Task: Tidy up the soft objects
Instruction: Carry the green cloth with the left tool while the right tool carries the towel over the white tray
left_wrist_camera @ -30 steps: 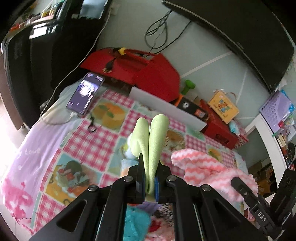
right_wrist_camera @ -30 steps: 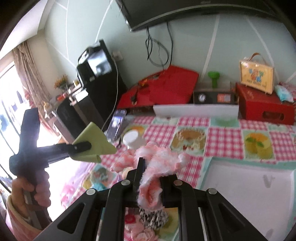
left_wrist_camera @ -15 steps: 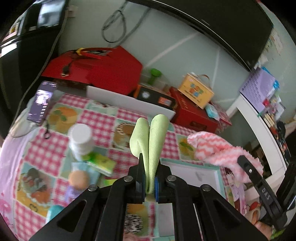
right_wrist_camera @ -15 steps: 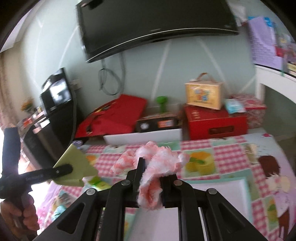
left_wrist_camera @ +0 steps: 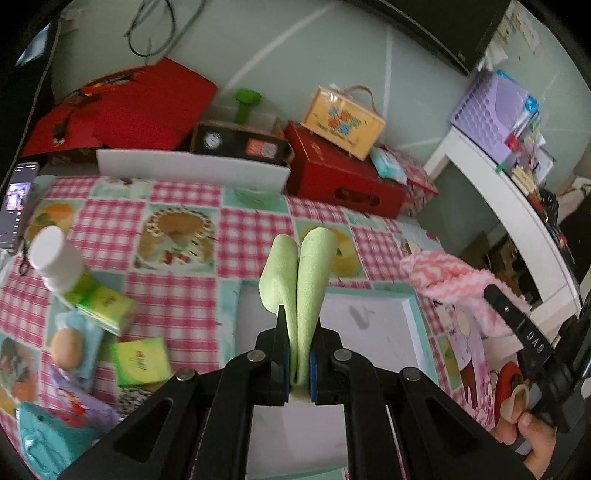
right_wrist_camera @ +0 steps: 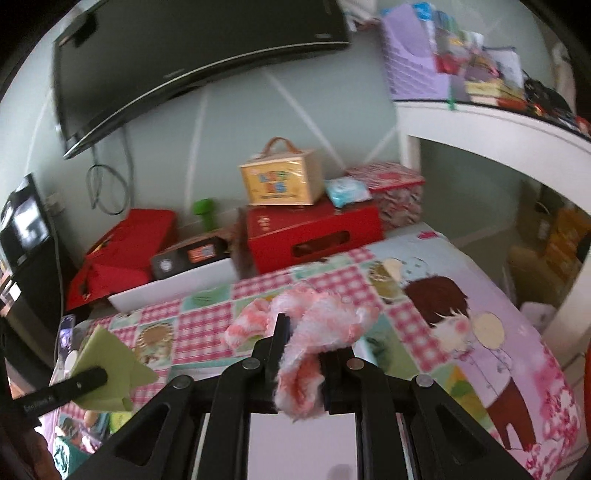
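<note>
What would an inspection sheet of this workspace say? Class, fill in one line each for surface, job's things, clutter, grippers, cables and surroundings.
Surface: checked pink tablecloth with a shallow white tray on it.
Job's things: folded green cloth and fluffy pink cloth, both held above the tray.
Clutter: white-capped bottle, green packets, an egg, a phone at the left edge.
Grippers: left gripper shut on the green cloth; right gripper shut on the pink cloth.
Cables: black loop hanging on the wall.
Surroundings: red boxes, yellow case, wall screen, white shelf.
</note>
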The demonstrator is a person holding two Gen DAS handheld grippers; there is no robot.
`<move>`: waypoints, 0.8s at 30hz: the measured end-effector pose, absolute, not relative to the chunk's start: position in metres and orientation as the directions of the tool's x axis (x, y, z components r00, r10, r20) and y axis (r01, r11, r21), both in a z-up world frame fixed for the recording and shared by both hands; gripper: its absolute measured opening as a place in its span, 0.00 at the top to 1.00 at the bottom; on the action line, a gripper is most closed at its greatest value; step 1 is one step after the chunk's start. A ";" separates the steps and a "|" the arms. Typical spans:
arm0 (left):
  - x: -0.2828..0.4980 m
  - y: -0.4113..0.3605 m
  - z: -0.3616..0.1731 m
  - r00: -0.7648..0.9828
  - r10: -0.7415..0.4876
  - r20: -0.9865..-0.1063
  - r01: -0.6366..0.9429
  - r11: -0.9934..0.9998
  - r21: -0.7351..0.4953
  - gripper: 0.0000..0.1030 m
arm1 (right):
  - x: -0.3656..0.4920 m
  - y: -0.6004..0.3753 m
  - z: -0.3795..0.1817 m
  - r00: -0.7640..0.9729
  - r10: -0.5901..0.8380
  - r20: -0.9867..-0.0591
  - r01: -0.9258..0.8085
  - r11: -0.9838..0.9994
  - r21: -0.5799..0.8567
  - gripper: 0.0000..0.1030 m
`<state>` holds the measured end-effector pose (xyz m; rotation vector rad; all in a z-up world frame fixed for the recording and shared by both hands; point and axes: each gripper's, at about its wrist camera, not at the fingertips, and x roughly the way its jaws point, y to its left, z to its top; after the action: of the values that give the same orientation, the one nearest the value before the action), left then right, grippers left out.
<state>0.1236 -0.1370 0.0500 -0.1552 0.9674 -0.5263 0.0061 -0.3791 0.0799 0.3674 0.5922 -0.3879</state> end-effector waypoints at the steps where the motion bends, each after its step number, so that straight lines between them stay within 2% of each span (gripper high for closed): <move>1: 0.124 -0.142 0.047 0.446 -0.491 -0.748 0.361 0.864 -0.352 0.93 | 0.004 -0.385 0.078 0.759 -0.249 -0.602 0.463 0.857 0.228 0.86; 7: 0.125 -0.169 0.025 0.391 -0.487 -0.781 0.386 0.857 -0.341 0.93 | 0.001 -0.401 0.066 0.722 -0.286 -0.630 0.518 0.828 0.217 0.86; 16: 0.130 -0.185 -0.009 0.328 -0.487 -0.809 0.394 0.849 -0.351 0.93 | 0.017 -0.412 0.034 0.696 -0.270 -0.666 0.526 0.822 0.217 0.86; 24: 0.134 -0.191 -0.043 0.278 -0.457 -0.845 0.367 0.863 -0.346 0.93 | 0.046 -0.409 -0.016 0.591 -0.174 -0.787 0.517 0.831 0.204 0.85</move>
<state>0.1343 -0.1910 -0.0426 -0.0890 1.1646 -0.5537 0.0457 -0.4087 -0.0159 0.4421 0.8495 -0.4175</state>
